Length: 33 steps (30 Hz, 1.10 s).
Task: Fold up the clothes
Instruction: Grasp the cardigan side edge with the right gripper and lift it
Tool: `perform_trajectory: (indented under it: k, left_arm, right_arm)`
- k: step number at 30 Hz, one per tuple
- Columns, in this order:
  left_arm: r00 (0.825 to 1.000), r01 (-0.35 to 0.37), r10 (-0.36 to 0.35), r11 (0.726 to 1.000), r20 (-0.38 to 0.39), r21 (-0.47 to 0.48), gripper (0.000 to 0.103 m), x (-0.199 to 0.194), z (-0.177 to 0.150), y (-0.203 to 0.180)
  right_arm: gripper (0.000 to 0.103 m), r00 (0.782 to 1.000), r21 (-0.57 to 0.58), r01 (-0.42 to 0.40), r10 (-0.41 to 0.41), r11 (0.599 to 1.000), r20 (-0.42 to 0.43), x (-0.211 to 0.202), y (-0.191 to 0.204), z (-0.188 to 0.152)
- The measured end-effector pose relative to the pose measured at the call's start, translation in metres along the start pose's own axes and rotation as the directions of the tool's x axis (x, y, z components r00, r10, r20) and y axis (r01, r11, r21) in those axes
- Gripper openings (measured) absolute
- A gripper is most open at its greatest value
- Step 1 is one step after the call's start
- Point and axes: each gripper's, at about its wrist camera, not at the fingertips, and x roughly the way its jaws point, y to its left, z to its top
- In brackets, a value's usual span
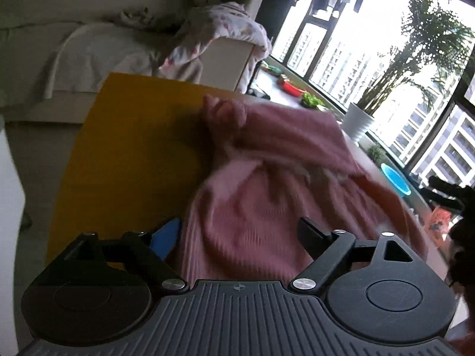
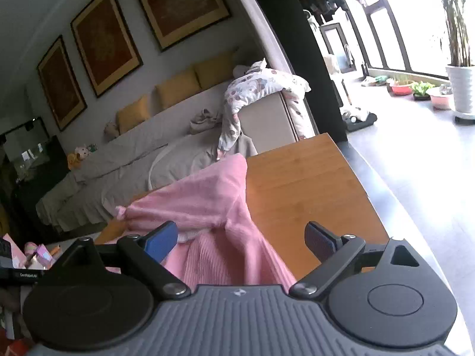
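While the crumpled pink ribbed-knit garment (image 1: 267,178) is lying bunched on the orange-brown wooden table (image 1: 124,154), both grippers are hovering over its near edge. The left gripper (image 1: 240,231) and right gripper (image 2: 242,237) are both gaping wide, gripping nothing, the beige sofa (image 2: 124,160) sitting beyond.

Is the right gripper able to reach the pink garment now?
Probably yes: the right gripper is open, and the pink garment lies on the wooden table directly between its fingers, nothing blocking.

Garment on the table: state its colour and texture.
The garment is pink, with a ribbed knit lower part; clearest in the right wrist view.
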Motion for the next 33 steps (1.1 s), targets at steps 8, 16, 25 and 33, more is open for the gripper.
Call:
perform_trajectory:
  k: [8,16,25,33]
  left_arm:
    - [0.982,-0.186,0.185,0.971,0.026,0.152,0.014,-0.001,-0.019,-0.028]
    - [0.998,-0.055,0.058,0.953,-0.001,0.298,0.008,-0.010,-0.019,-0.091]
    - [0.969,0.230,-0.208,0.955,-0.133,0.187,0.050,-0.004,-0.042,-0.101]
    - [0.974,0.214,-0.220,0.971,0.054,0.103,0.083,-0.034,-0.026,-0.089]
  right_arm:
    - [0.094,1.000,0.079,0.003,-0.006,0.997,0.026,-0.013,-0.008,-0.014]
    - [0.094,0.998,0.018,0.058,-0.058,0.998,0.026,-0.024,-0.005,-0.013]
    - [0.088,0.990,0.013,0.140,-0.140,0.990,0.009,-0.052,-0.021,-0.022]
    - [0.077,0.989,0.081,0.142,-0.138,0.987,-0.051,-0.035,-0.033,-0.043]
